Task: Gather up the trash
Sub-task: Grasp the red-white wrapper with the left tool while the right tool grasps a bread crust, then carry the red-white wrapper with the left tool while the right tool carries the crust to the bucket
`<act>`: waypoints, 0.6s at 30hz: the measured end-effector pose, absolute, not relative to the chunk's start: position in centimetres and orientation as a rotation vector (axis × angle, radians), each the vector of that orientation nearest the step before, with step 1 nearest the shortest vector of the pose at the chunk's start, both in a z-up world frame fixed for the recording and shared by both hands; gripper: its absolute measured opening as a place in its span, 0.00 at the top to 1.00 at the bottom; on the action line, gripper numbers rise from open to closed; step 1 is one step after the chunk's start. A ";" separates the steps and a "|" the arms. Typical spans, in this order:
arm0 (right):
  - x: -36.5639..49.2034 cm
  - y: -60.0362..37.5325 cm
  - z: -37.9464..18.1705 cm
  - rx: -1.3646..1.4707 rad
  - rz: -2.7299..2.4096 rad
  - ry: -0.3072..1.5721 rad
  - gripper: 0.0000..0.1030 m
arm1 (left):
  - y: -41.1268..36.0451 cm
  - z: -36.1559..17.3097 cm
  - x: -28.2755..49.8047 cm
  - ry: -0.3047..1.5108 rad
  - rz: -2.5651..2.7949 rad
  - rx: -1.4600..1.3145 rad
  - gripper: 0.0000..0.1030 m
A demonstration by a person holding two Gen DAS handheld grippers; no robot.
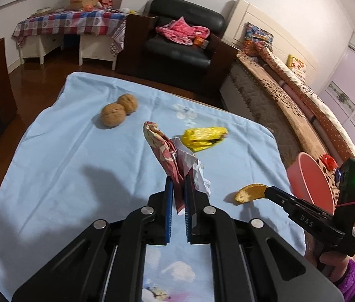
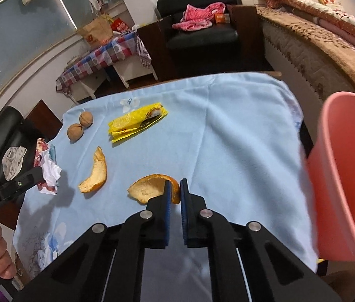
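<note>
You are working in a bedroom, over a worktop draped in a pale blue cloth, with a bed to the right and a black armchair at the far wall.

Nearest you, the left gripper is pinching a crumpled red-and-white paper wrapper between its fingers, lifted off the cloth. It is weighing almost nothing and crushing freely, so the grip low on the bunched part is holding better than one on a loose flap would.

The right gripper is closing narrowly on the edge of a curled orange peel piece. Peel is light, springy and a little slick on the rind; biting across the rim, as here, looks the surest hold.

Just left of it, a second curved orange peel strip is lying loose. Further out, a flattened yellow plastic snack packet is lying thin and slippery; its raised fold seems the place to take it. Two whole brown walnuts are sitting farthest, touching.

The pink plastic bin is standing off the worktop's right edge.
</note>
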State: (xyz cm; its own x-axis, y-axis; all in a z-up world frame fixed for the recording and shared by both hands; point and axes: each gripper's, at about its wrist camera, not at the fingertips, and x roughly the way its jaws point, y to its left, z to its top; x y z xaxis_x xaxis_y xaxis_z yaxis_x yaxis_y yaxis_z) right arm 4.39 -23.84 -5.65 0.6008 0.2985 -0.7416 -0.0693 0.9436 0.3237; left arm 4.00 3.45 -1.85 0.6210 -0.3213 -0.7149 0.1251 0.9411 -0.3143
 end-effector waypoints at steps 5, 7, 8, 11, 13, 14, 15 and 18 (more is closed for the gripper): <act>2.1 -25.2 -4.1 0.294 0.213 0.851 0.95 | 1.5 -1.4 3.6 0.865 -0.307 -0.215 0.93; 1.3 -25.8 -3.5 0.300 0.204 0.824 0.95 | 0.5 -1.3 3.5 0.866 -0.326 -0.201 0.93; 0.9 -26.4 -3.1 0.306 0.195 0.809 0.95 | -0.1 -1.2 3.4 0.867 -0.340 -0.193 0.93; -0.2 -28.2 -2.0 0.334 0.165 0.771 0.95 | -2.0 -0.7 3.3 0.863 -0.374 -0.172 0.93; -0.8 -29.5 -1.3 0.345 0.134 0.745 0.95 | -3.4 -0.2 3.3 0.855 -0.403 -0.156 0.93; -1.2 -30.3 -0.9 0.350 0.115 0.731 0.95 | -3.9 0.0 3.4 0.852 -0.414 -0.151 0.93; -1.5 -31.2 -0.5 0.355 0.095 0.717 0.95 | -4.7 0.2 3.4 0.848 -0.429 -0.145 0.93; -2.4 -33.8 0.4 0.370 0.023 0.680 0.95 | -7.1 1.1 3.5 0.832 -0.482 -0.125 0.93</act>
